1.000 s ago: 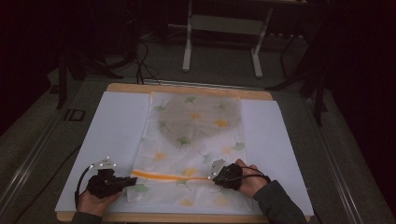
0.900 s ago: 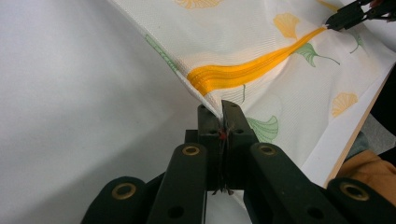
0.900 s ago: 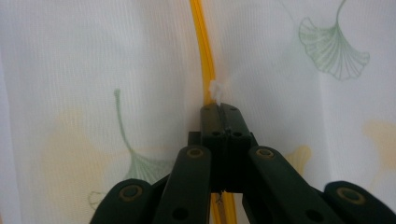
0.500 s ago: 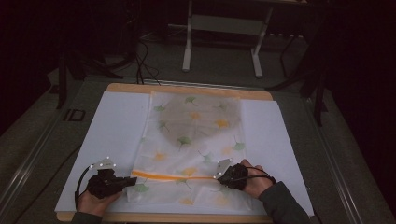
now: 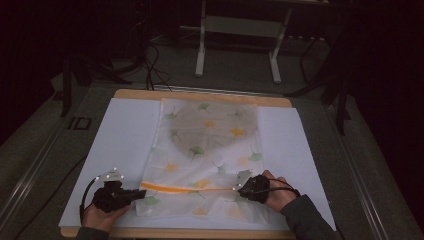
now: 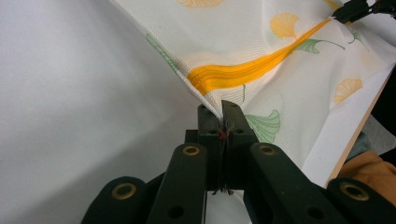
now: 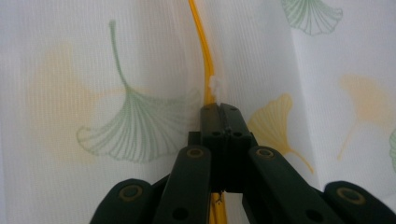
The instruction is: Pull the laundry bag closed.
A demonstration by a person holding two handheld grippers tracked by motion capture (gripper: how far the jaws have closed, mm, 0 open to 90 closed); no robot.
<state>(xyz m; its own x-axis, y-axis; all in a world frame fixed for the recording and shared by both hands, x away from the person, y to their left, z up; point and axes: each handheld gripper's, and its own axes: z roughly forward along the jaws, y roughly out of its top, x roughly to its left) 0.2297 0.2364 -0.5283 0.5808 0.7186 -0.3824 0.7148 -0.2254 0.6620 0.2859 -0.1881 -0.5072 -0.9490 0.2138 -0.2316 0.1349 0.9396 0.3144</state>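
A white mesh bag (image 5: pixel 210 145) printed with ginkgo leaves lies flat on the table, with an orange zipper (image 5: pixel 190 189) running across its near end. My left gripper (image 5: pixel 142 192) is shut on the bag's edge at the zipper's left end (image 6: pixel 220 109). My right gripper (image 5: pixel 237 189) is shut on the zipper pull at the right end. In the right gripper view the white pull tab (image 7: pixel 215 86) sticks out just past my jaw tips (image 7: pixel 220 108). The zipper (image 6: pixel 243 74) is stretched straight between the two grippers. The right gripper (image 6: pixel 355 9) shows far off in the left gripper view.
The bag rests on a white sheet (image 5: pixel 125 135) that covers a wooden table top (image 5: pixel 200 95). A greyish round shape (image 5: pixel 215 125) shows through the bag's far half. A metal stand (image 5: pixel 237 30) and cables are on the dark floor beyond the table.
My right gripper has slid a little to the right along the zipper, and the orange line now reaches farther right. The left gripper has stayed where it was.
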